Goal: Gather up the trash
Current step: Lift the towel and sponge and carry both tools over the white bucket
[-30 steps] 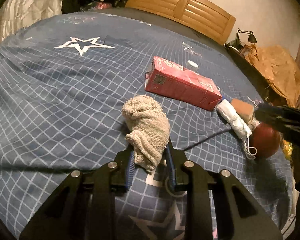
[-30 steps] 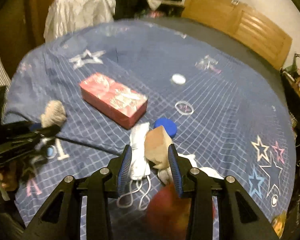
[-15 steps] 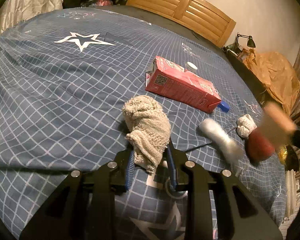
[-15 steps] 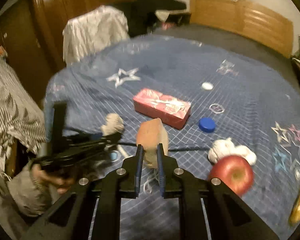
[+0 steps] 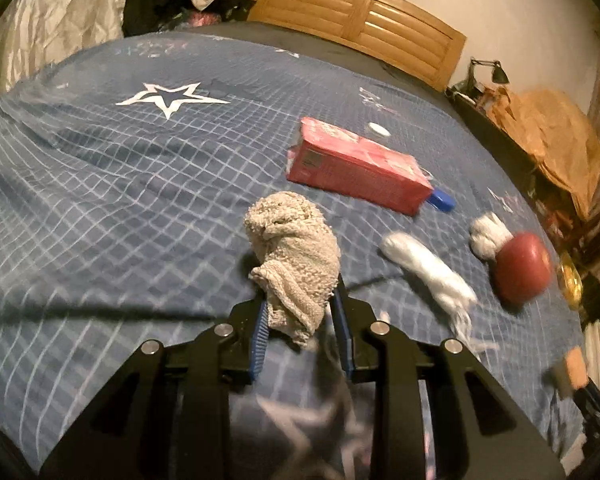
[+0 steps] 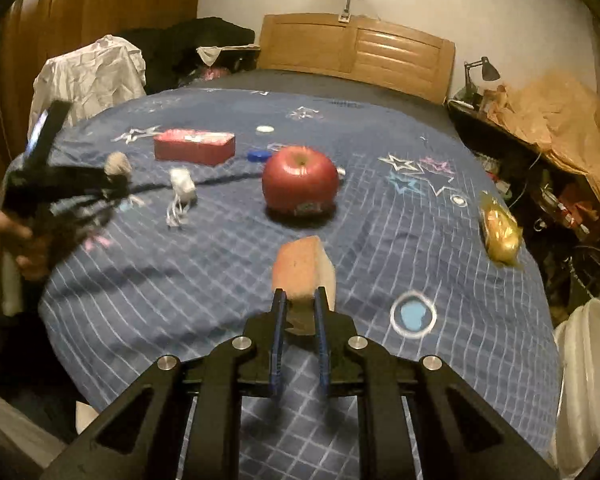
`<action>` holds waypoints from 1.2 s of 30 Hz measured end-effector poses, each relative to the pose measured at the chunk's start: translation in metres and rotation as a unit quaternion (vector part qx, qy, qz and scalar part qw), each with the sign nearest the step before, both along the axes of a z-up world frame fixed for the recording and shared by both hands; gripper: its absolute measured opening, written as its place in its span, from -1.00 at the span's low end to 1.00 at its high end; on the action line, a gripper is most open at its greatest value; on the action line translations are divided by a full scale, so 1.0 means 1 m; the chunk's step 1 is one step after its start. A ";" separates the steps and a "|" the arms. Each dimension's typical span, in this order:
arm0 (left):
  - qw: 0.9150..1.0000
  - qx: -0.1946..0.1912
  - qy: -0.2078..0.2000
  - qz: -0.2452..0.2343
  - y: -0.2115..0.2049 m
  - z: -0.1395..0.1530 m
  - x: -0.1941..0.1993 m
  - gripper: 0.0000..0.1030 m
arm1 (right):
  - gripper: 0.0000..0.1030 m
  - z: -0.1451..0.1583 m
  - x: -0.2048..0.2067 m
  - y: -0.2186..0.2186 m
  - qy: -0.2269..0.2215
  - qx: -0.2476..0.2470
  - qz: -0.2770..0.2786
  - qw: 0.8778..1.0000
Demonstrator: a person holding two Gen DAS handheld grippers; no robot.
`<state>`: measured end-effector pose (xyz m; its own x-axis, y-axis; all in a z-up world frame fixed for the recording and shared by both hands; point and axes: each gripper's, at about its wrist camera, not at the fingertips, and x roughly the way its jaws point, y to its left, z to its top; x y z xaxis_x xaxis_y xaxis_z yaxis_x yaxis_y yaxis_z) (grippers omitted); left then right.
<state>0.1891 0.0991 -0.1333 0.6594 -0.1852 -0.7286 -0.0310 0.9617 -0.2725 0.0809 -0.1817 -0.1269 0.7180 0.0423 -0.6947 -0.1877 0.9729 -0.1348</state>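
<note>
My left gripper (image 5: 300, 300) is shut on a crumpled beige cloth (image 5: 296, 252) and holds it above the blue bedspread (image 5: 100, 184). My right gripper (image 6: 300, 300) is shut on a tan sponge-like block (image 6: 304, 268), lifted over the bed's near part. A rolled white face mask (image 5: 428, 268) lies right of the cloth, also in the right wrist view (image 6: 182, 186). A red carton (image 5: 356, 172) lies behind it, with a blue cap (image 5: 442, 200) and a white cap (image 5: 380, 130) nearby. A white crumpled tissue (image 5: 486, 234) touches a red apple (image 5: 522, 266).
A gold-wrapped item (image 6: 500, 228) lies near the bed's right edge. A wooden headboard (image 6: 356, 52) stands at the far end. A cluttered side table with a lamp (image 6: 480, 70) and brown paper (image 6: 560, 120) is on the right. A white bag (image 6: 584, 380) is at lower right.
My right gripper closed on the tan block, lifted it off the bed and pulled back toward the bed's near right side. My left gripper still holds the cloth, shifted slightly.
</note>
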 end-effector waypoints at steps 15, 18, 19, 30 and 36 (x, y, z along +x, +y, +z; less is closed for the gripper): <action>0.997 0.015 -0.003 -0.071 -0.041 0.014 -0.067 -0.47 | 0.25 -0.002 0.017 -0.008 -0.003 0.059 -0.034 0.998; 0.996 0.020 0.005 -0.084 -0.049 0.007 -0.065 -0.44 | -0.18 -0.015 0.023 -0.011 0.023 0.064 -0.049 0.996; 0.996 0.024 0.013 -0.086 -0.051 0.001 -0.063 -0.44 | -0.39 -0.019 0.024 -0.011 0.027 0.065 -0.052 0.996; 0.996 0.010 0.007 -0.085 -0.050 -0.003 -0.059 -0.47 | -0.50 -0.012 0.011 -0.015 0.009 0.100 -0.053 0.994; 0.996 0.031 -0.033 -0.081 -0.066 0.035 -0.074 -0.49 | -0.49 0.017 -0.012 -0.021 -0.023 0.119 -0.048 0.991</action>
<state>0.1149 0.0329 -0.0988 0.6715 -0.2492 -0.6978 0.1413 0.9675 -0.2096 0.0691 -0.2030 -0.1097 0.7578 0.1310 -0.6392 -0.0914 0.9913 0.0948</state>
